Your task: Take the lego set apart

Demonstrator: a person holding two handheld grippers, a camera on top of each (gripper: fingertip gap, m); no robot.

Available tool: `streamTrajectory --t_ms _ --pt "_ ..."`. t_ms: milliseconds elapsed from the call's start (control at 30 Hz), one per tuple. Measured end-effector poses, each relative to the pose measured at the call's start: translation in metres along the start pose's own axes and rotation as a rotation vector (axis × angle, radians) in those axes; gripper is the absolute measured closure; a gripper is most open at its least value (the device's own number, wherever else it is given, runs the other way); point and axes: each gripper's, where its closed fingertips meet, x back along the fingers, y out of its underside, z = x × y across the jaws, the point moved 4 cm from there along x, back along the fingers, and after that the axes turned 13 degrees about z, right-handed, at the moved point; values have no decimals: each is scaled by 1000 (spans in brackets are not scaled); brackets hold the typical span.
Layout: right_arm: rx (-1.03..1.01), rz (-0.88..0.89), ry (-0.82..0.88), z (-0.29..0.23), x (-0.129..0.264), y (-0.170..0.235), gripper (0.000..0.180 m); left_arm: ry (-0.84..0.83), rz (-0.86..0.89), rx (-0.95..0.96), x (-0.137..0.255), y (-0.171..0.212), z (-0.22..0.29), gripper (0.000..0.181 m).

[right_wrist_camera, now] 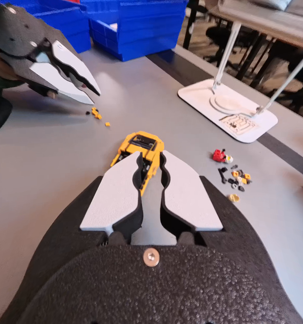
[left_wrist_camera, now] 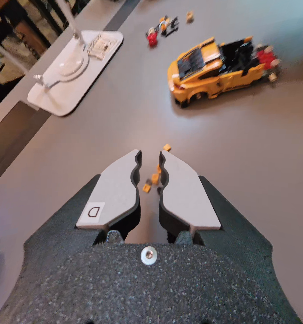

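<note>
Grey bench (right_wrist_camera: 156,105) with a yellow car (left_wrist_camera: 217,70), both grippers parted and holding nothing.

Left gripper (left_wrist_camera: 150,154) hovers low over a few small yellow bits (left_wrist_camera: 154,178), its jaws a narrow gap apart; some bits show through that gap, and one more lies just past the right fingertip. From here the car sits well ahead and to the right, partly stripped, with a red block at its far end. Right gripper (right_wrist_camera: 150,154) points along the car, jaws narrowly apart, with the car's near part seen in the gap between them; whether they touch it I cannot tell. To the right of the car lie a red piece (right_wrist_camera: 219,155) and a loose heap (right_wrist_camera: 236,178) of black and yellow parts. Blue bins (right_wrist_camera: 133,29) stand at the bench's far edge, a white lamp base (right_wrist_camera: 199,94) to the right.
</note>
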Motion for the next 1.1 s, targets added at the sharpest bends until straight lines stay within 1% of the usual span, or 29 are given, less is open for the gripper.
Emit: streamTrajectory --t_ms 133,267,400,533,667,967,1100 --pt "-13 -86 -5 9 8 8 156 73 84 -26 -14 -19 28 162" --pt "-62 -186 -57 7 11 23 152 132 88 -88 -28 -24 53 162" --pt "-140 -245 -126 -3 7 37 148 164 107 -97 -35 -29 65 161" --pt "-214 -243 -169 -13 -1 42 147 171 120 -86 -38 -33 68 160" --pt "-190 -282 -155 -17 -6 51 148 164 104 -102 -39 -28 67 160" --pt "-209 -280 -138 -16 -8 51 152 153 97 -94 -39 -21 61 161" --pt "-201 -269 -114 -7 -5 50 156 103 152 -59 -34 -29 52 163"
